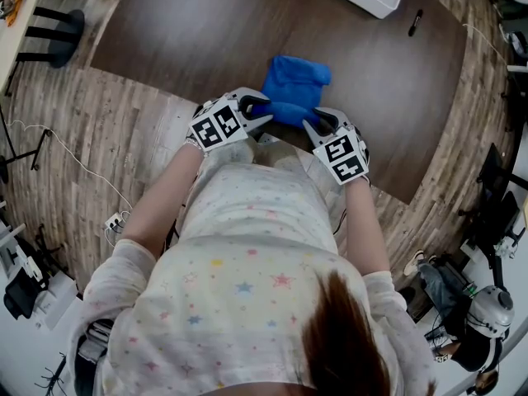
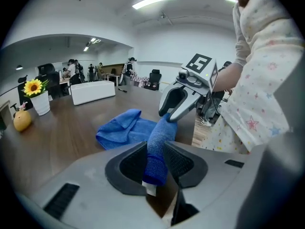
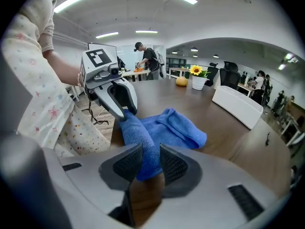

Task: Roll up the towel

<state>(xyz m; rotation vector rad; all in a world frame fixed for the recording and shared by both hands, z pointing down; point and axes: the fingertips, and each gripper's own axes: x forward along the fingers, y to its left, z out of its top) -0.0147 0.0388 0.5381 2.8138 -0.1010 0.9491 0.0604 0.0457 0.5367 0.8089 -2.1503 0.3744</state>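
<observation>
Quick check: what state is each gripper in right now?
Left gripper: closed, holding the near edge of the blue towel.
Right gripper: closed, holding the same edge.

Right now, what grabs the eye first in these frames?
The blue towel lies at the near edge of the dark table, its near part rolled into a tube. The left gripper and right gripper each clamp one end of that roll, just in front of the person. Farther down the table, a sunflower stands in a white pot.
</observation>
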